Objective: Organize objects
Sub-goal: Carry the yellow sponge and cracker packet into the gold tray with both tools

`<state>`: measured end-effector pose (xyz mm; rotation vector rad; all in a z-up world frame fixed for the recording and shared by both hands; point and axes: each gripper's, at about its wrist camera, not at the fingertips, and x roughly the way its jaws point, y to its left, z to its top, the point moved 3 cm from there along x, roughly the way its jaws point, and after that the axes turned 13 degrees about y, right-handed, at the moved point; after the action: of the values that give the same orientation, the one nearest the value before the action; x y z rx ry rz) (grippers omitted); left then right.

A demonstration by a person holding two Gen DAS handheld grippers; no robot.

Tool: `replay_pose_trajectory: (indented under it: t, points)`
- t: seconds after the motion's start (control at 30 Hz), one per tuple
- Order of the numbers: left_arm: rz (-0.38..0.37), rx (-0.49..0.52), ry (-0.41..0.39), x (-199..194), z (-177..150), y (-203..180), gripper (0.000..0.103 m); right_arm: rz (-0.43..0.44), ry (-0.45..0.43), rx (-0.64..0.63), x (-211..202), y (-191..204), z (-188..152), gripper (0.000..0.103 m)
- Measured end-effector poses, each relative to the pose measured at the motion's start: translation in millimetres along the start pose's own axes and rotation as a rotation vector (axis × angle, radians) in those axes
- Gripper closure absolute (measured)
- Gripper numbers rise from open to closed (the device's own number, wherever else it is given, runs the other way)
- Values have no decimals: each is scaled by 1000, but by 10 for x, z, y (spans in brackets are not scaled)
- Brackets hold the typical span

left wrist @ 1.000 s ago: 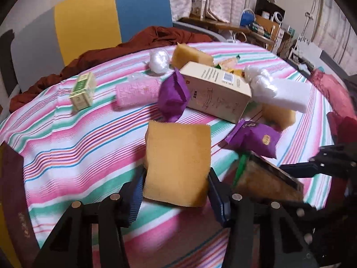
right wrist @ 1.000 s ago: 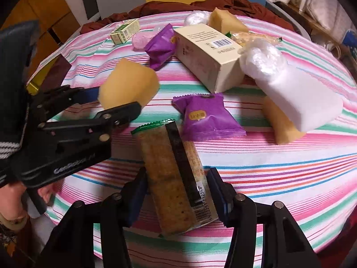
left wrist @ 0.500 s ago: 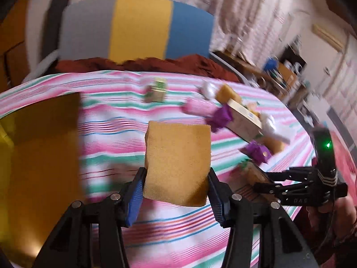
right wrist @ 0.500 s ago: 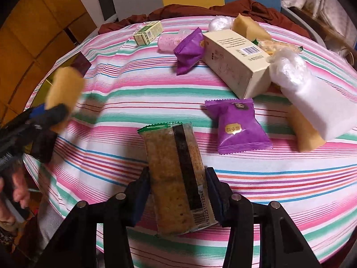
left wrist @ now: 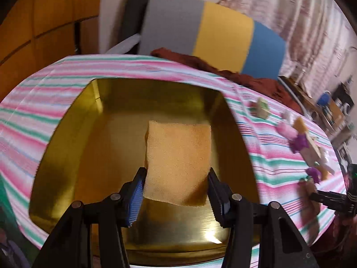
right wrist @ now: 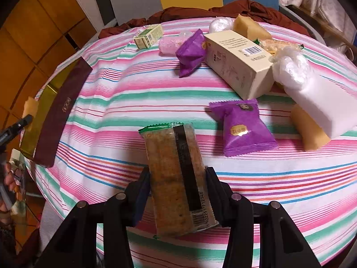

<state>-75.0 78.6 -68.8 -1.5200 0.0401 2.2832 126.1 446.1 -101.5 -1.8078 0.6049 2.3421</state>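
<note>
My left gripper (left wrist: 176, 192) is shut on a yellow sponge (left wrist: 178, 160) and holds it over the open gold box (left wrist: 67, 156) at the table's left edge. My right gripper (right wrist: 177, 192) is shut on a clear-wrapped cracker pack (right wrist: 176, 178) above the striped tablecloth (right wrist: 133, 89). In the right wrist view the gold box (right wrist: 42, 102) with its maroon side lies at the far left, with the sponge (right wrist: 30, 107) above it.
A cream carton (right wrist: 238, 62), two purple snack packets (right wrist: 242, 127), a white packet (right wrist: 321, 107), yellow sponges (right wrist: 310, 131), a pink roll (right wrist: 169, 44) and a small green box (right wrist: 148, 36) lie across the table. A chair (left wrist: 212, 33) with brown cloth stands behind.
My left gripper swung left with the sponge, from the clutter to above the gold box. My right gripper kept hold of the cracker pack and drew back slightly.
</note>
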Motion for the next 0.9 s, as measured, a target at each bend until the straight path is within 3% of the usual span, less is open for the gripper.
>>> replay_pose_trajectory:
  t: [0.27, 0.53, 0.83, 0.9]
  points:
    - [48, -56, 16, 52, -12, 359, 50, 159, -114, -15, -192, 417, 59, 55]
    - [100, -116, 61, 165, -56, 787, 50, 336, -140, -116, -267, 1401, 175, 55]
    - [181, -70, 156, 289, -118, 843, 46, 392, -142, -223, -224, 2343, 430, 55]
    - [206, -77, 178, 242, -128, 837, 38, 390, -129, -226, -149, 2513, 490, 55]
